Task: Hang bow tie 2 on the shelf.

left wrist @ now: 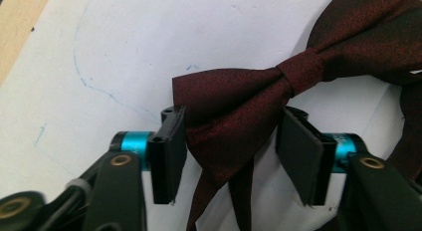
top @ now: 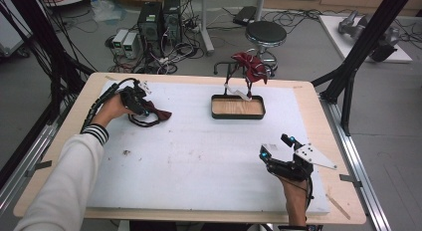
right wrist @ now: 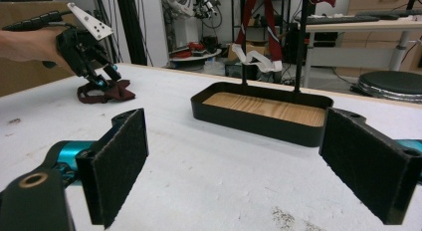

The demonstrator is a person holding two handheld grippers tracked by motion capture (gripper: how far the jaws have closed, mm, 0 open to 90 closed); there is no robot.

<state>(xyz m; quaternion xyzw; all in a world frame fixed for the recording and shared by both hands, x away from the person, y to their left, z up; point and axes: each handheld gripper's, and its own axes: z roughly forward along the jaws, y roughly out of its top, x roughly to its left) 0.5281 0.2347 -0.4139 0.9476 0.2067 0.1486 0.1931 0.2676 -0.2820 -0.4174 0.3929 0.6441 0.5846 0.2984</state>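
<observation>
A white foam board (top: 199, 156) covers most of the wooden table (top: 318, 141), leaving a bare wood margin along every edge. The wide middle of the board between the two hands lies free of things.

At the far left, the left gripper (top: 142, 109) is tipped down onto a dark red bow tie (top: 157, 114) lying flat on the board, not far from its left edge. In the left gripper view the jaws stand on either side of one wing of the bow tie (left wrist: 234, 106); whether the pads press the cloth or merely touch it cannot be told. The knot sits just beyond the jaws, and the strap loops off to the right.

At the near right, the right gripper (top: 276, 146) hovers over the board with its jaws spread wide and nothing between them, well apart from the bow tie.

Toward the far edge stands a black tray (top: 238, 114) with a wood-grain floor; the tray itself holds nothing loose. Black posts (right wrist: 298, 47) rise from its back, and a second dark red tie (top: 251, 66) hangs from them with a white strap (right wrist: 256, 59) dangling above the tray.
</observation>
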